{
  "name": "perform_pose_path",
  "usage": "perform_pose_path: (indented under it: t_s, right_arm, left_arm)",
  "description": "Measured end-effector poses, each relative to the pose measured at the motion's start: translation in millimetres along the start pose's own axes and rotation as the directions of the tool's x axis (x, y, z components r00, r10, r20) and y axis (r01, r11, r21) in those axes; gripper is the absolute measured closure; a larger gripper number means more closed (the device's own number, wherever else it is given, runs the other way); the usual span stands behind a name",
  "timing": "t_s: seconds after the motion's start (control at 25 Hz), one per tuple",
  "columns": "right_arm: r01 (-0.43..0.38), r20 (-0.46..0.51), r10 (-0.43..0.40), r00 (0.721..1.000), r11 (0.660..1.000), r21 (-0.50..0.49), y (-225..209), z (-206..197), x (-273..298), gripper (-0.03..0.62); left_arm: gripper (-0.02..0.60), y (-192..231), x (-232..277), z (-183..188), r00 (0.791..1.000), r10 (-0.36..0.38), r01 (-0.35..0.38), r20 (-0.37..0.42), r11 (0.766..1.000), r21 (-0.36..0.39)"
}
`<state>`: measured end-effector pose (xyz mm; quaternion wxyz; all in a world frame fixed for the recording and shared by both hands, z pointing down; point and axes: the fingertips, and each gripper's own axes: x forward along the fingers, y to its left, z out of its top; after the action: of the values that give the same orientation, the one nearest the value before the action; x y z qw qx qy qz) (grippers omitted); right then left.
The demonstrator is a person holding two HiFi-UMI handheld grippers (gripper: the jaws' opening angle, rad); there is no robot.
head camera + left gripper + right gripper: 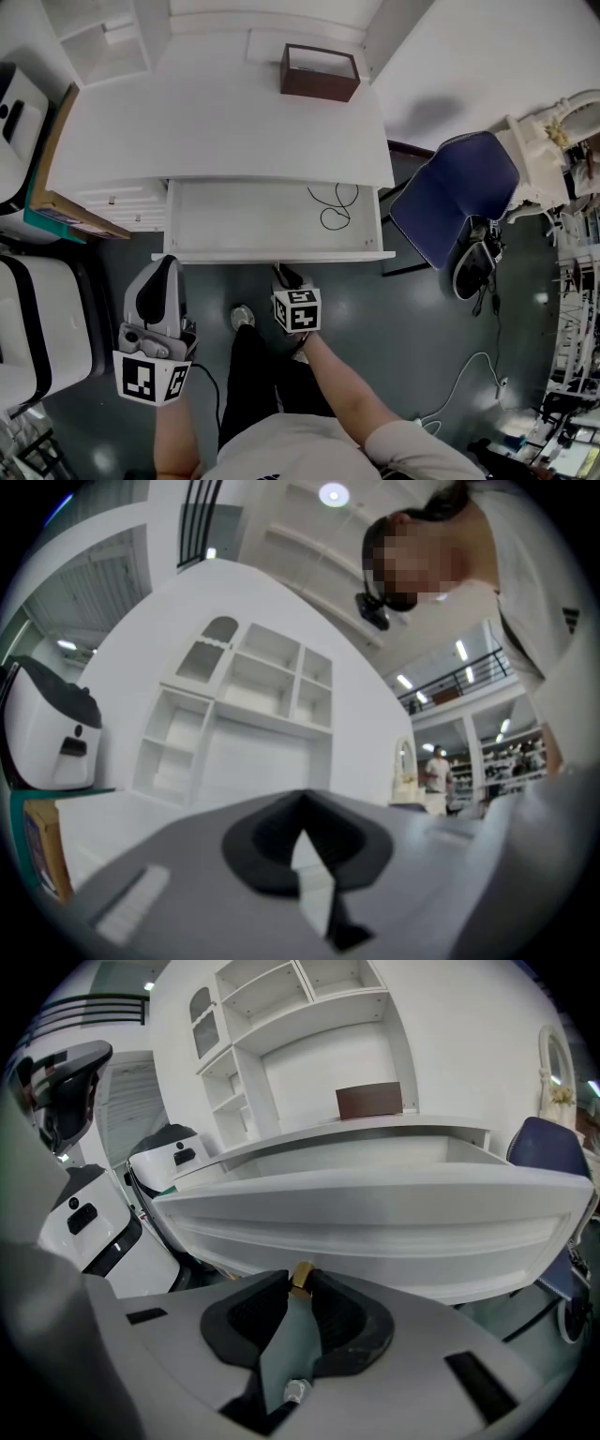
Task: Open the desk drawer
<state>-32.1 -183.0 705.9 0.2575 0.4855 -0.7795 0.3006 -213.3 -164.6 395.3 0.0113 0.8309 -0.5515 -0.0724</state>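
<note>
The white desk (225,131) has its drawer (234,220) pulled out, and a black cable (336,206) lies inside at the right. My right gripper (285,277) is at the middle of the drawer's front panel (375,1227). In the right gripper view its dark pads close on the small brass knob (301,1277) of that panel. My left gripper (167,272) hangs left of the drawer front, apart from it. It points level across the desk top, and its pads (281,841) meet with nothing between them.
A brown box (320,71) stands at the back of the desk. A blue chair (455,192) sits right of the drawer. A low white drawer unit (122,202) and white machines (37,319) are at the left. The person's legs and shoes (243,317) are below the drawer.
</note>
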Motion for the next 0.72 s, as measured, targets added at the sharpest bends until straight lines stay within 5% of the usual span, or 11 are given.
perform_pose_path:
  t_s: [0.72]
  right_arm:
    - [-0.019,-0.008,0.019,1.0,1.0,-0.017,9,-18,-16,0.513]
  left_arm:
    - [0.577,-11,-9,6,1.0,0.013,-0.013,0.005,1.0,0.009]
